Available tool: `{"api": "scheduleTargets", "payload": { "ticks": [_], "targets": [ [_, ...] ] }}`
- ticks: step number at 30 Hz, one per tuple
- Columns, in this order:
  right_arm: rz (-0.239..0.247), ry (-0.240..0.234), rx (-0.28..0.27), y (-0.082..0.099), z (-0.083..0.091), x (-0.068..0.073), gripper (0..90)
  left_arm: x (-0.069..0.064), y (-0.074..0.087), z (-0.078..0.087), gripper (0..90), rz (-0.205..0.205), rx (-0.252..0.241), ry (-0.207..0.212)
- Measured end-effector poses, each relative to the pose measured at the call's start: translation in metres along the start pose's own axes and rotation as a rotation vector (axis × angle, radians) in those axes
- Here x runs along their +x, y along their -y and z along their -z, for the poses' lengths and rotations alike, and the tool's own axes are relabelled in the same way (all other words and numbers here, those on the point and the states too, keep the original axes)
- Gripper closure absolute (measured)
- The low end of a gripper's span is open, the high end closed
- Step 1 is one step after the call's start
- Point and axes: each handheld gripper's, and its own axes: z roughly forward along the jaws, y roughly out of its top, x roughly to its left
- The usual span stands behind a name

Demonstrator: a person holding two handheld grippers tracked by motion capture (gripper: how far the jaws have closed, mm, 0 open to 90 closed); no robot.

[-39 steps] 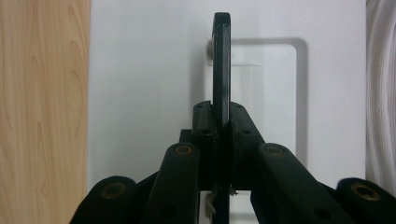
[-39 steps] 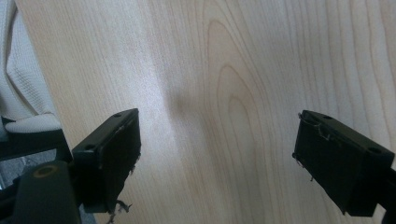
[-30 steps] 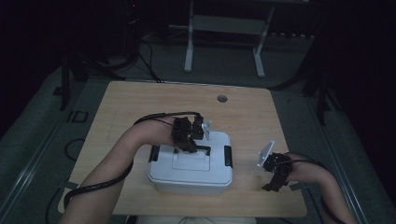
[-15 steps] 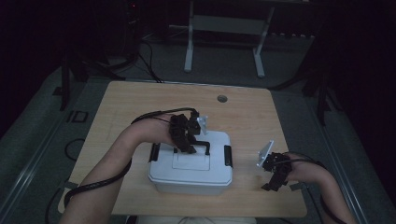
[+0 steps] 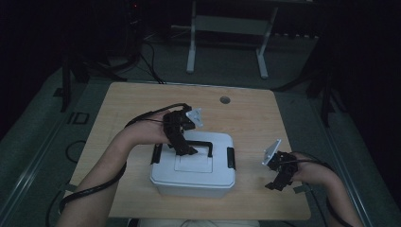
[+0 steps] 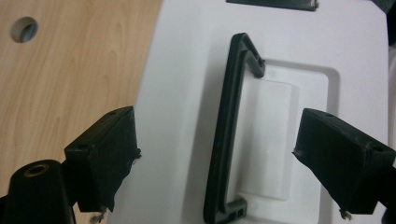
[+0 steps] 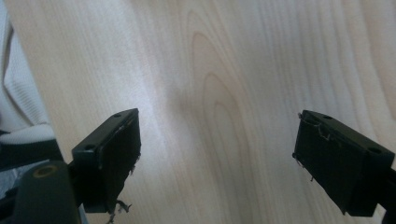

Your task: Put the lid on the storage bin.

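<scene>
A white lidded box [image 5: 194, 177] sits on the near middle of the wooden table [image 5: 246, 118]. A black carry handle [image 5: 201, 143] lies across its lid, and a black latch [image 5: 231, 157] is on each side. My left gripper [image 5: 184, 149] hovers over the lid at the handle's left end. In the left gripper view its jaws [image 6: 215, 135] have just been opening and stand wide. The handle [image 6: 224, 135] runs between them untouched. My right gripper [image 5: 278, 183] is open over bare wood to the right of the box, and nothing is between its jaws [image 7: 215, 144].
A round cable hole [image 5: 224, 100] sits near the table's far edge. Bare wood lies behind and to the right of the box. A white thing [image 7: 18, 93] shows at the left edge of the right gripper view. A metal frame [image 5: 227, 28] stands on the dark floor beyond the table.
The left gripper has shifted slightly left along the lid and its jaws have come apart around the handle. The right gripper and the box have stayed where they were.
</scene>
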Motion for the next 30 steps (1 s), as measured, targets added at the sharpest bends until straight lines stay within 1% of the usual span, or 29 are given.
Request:
{"api": "scheduleTargets", "payload": {
  "ticks": [1, 2, 4, 5, 6, 7, 8, 9, 11, 12, 13, 14, 16, 18, 19, 24, 26, 28, 30],
  "targets": [
    [-0.008, 0.004, -0.007, 0.0, 0.001, -0.001, 14.3, 0.0, 0.006, 0.002, 13.0, -0.005, -0.017, -0.013],
    [-0.008, 0.007, -0.011, 0.0, 0.001, -0.001, 14.3, 0.0, 0.009, 0.002, 13.0, -0.01, -0.023, -0.026],
    [-0.014, 0.015, -0.015, 0.001, 0.002, -0.001, 14.3, 0.0, 0.012, 0.003, 13.0, -0.006, -0.032, -0.018],
    [-0.015, 0.019, -0.021, 0.001, 0.002, -0.002, 14.3, 0.0, 0.017, 0.006, 13.0, -0.005, -0.044, -0.035],
    [-0.015, 0.019, -0.021, 0.001, 0.002, -0.002, 14.3, 0.0, 0.017, 0.006, 13.1, -0.005, -0.044, -0.035],
    [-0.028, 0.036, -0.04, 0.002, 0.003, -0.003, 14.3, 0.001, 0.023, 0.009, 13.0, 0.014, -0.067, -0.034],
    [-0.03, 0.04, -0.046, 0.002, 0.003, -0.004, 14.3, 0.001, 0.023, 0.009, 13.0, 0.014, -0.067, -0.034],
    [-0.032, 0.043, -0.052, 0.003, 0.003, -0.004, 14.3, 0.001, 0.029, 0.01, 13.1, 0.022, -0.069, -0.041],
    [-0.037, 0.054, -0.06, 0.003, 0.004, -0.004, 14.3, 0.002, 0.036, 0.011, 13.0, 0.035, -0.074, -0.051],
    [-0.04, 0.055, -0.066, 0.003, 0.004, -0.005, 14.3, 0.003, 0.042, 0.012, 13.1, 0.053, -0.085, -0.047],
    [-0.04, 0.055, -0.066, 0.003, 0.004, -0.005, 14.3, 0.003, 0.042, 0.012, 13.0, 0.053, -0.085, -0.047],
    [-0.046, 0.066, -0.073, 0.003, 0.004, -0.006, 14.3, 0.003, 0.045, 0.012, 13.0, 0.058, -0.083, -0.048],
    [-0.052, 0.07, -0.079, 0.003, 0.004, -0.006, 14.3, 0.003, 0.05, 0.013, 13.1, 0.059, -0.083, -0.051],
    [-0.058, 0.072, -0.086, 0.004, 0.004, -0.006, 14.3, 0.003, 0.056, 0.015, 13.1, 0.061, -0.094, -0.066],
    [-0.058, 0.074, -0.09, 0.004, 0.004, -0.006, 14.3, 0.003, 0.06, 0.017, 13.0, 0.074, -0.106, -0.065],
    [-0.076, 0.084, -0.1, 0.007, 0.002, -0.006, 14.3, 0.005, 0.079, 0.026, 13.1, 0.121, -0.138, -0.094],
    [-0.089, 0.091, -0.116, 0.008, 0.003, -0.007, 14.3, 0.006, 0.088, 0.03, 13.1, 0.146, -0.151, -0.1],
    [-0.086, 0.1, -0.118, 0.01, 0.003, -0.007, 14.3, 0.007, 0.098, 0.033, 13.1, 0.162, -0.151, -0.129],
    [-0.093, 0.099, -0.121, 0.011, 0.003, -0.007, 14.3, 0.008, 0.108, 0.036, 13.1, 0.186, -0.171, -0.142]
  ]
}}
